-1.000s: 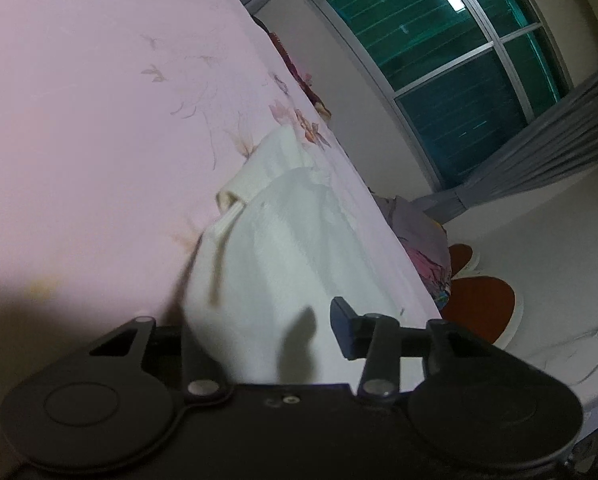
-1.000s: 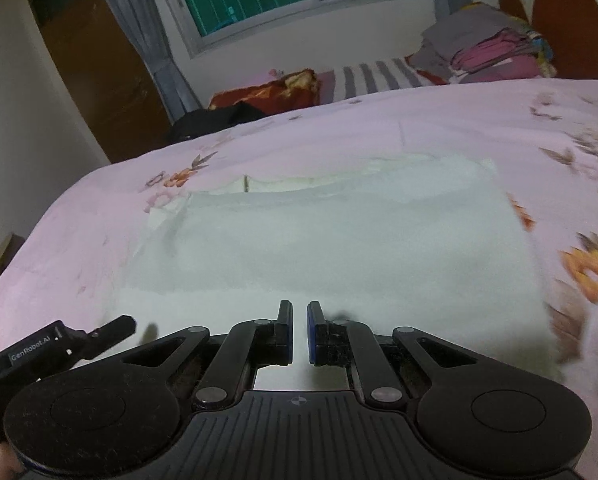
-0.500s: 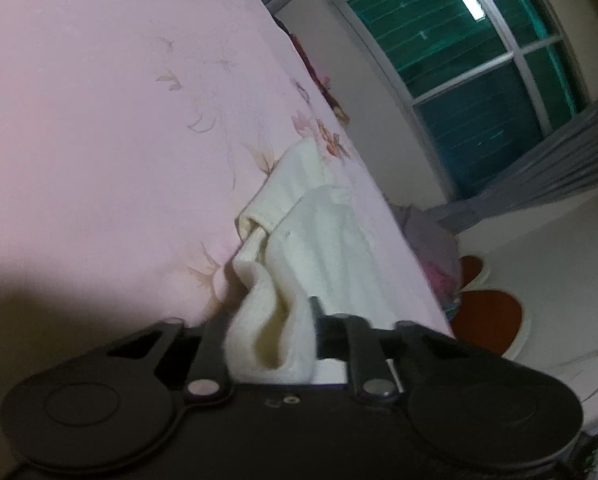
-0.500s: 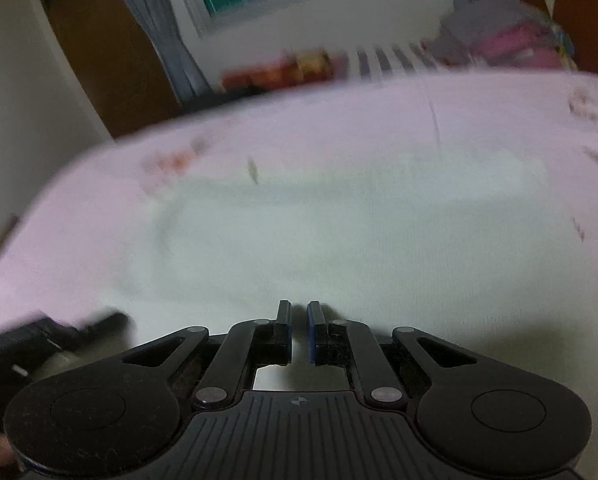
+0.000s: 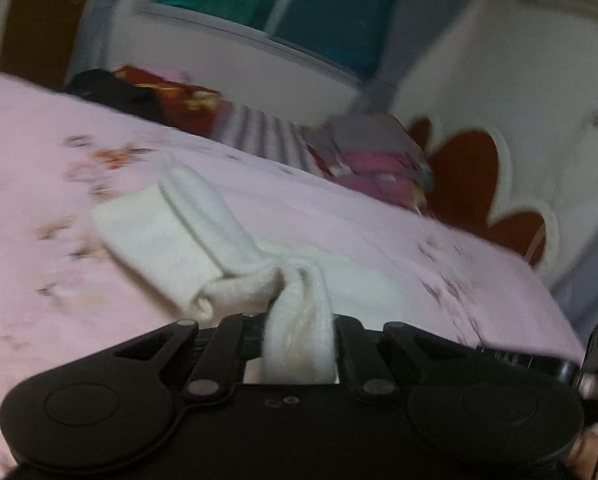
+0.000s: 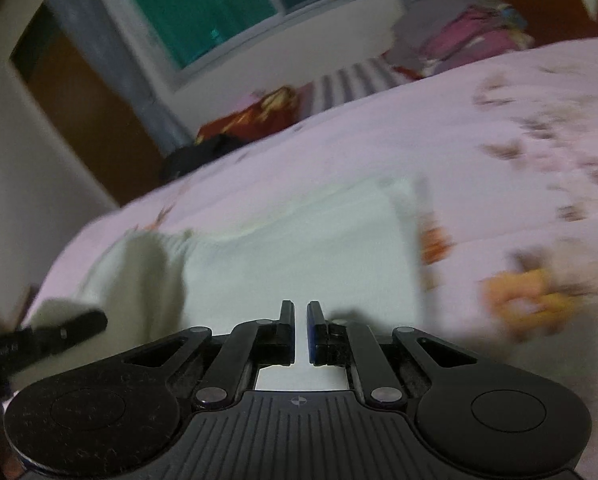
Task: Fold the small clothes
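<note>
The white garment (image 5: 167, 240) lies on the pink floral bedsheet (image 5: 39, 152), which serves as the reference surface. The left gripper (image 5: 299, 336) is clamped on a bunched edge of the white garment: cloth fills the space between its two jaws and rises from them in a twisted fold, lifted off the bedsheet. From that fold a rolled portion of the garment extends toward the far-left part of the bedsheet and rests there. The right gripper (image 6: 300, 332) has its jaws nearly together, with a narrow slit between them and no cloth in it; it sits just above the near edge of the flat part of the garment, which spreads over the bedsheet ahead of it. In the right wrist view the left gripper's finger appears at the garment's left edge, beside raised cloth. Beyond the far edge of the bedsheet lie a stack of folded clothes (image 5: 379, 160) and a striped cloth (image 5: 267, 136). Both views are motion-blurred.
</note>
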Motion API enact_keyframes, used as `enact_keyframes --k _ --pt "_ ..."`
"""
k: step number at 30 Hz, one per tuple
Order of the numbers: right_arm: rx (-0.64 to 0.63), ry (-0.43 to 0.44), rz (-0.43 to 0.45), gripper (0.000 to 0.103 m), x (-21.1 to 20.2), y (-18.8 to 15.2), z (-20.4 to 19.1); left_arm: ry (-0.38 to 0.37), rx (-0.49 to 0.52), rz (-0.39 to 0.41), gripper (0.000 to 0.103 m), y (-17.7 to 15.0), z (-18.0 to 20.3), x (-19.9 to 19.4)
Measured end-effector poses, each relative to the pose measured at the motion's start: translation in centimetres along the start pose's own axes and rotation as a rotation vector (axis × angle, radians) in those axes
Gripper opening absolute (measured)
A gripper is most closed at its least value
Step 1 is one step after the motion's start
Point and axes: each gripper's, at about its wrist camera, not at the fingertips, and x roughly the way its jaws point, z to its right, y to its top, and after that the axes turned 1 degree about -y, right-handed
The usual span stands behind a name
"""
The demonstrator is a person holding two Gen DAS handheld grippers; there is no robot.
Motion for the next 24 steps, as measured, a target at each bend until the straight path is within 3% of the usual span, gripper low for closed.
enact_keyframes --k 4,5,6,7,9,11,12,14,15,19,24 --pt "0.062 -0.011 0.044 0.007 -3.5 1.9 4.3 0.007 0.124 -0.092 0.008 -2.2 5.3 3.2" --pt "0.071 -0.011 0.047 0.007 -4.1 2.3 5.2 0.004 0.16 -0.115 0.013 -2.8 6.6 4.1" --pt "0.081 -0.006 0.048 0.007 -4.6 2.6 5.9 -0.017 0.191 -0.141 0.029 -3.6 7.9 5.1" --pt "0.087 0.005 0.047 0.007 -5.1 2.7 6.7 -0.055 0.223 -0.169 0.035 -4.5 9.2 6.0" --pt "0.093 0.01 0.036 0.007 -5.7 2.9 7.8 -0.113 0.266 -0.206 0.037 -6.0 11.3 6.5" --pt "0.101 -0.003 0.029 0.008 -6.3 3.0 8.6 -0.157 0.267 -0.182 0.041 -6.3 12.2 5.7" --pt "0.107 0.01 0.025 0.009 -6.4 2.6 9.0 -0.156 0.252 -0.163 0.043 -6.2 12.1 5.0" --pt "0.114 0.036 0.016 0.038 -6.6 2.6 9.2 -0.135 0.195 -0.123 0.045 -5.5 10.8 3.4" --pt "0.109 0.053 0.025 0.059 -6.7 2.5 9.0 -0.115 0.154 -0.095 0.046 -5.0 9.5 2.6" --pt "0.074 0.162 0.011 0.059 -5.7 2.2 7.0 0.036 0.024 -0.031 0.044 -2.8 3.2 1.1" --pt "0.039 0.217 -0.048 0.059 -2.4 1.7 4.1 0.088 -0.092 -0.056 0.042 -2.4 -2.4 1.5"
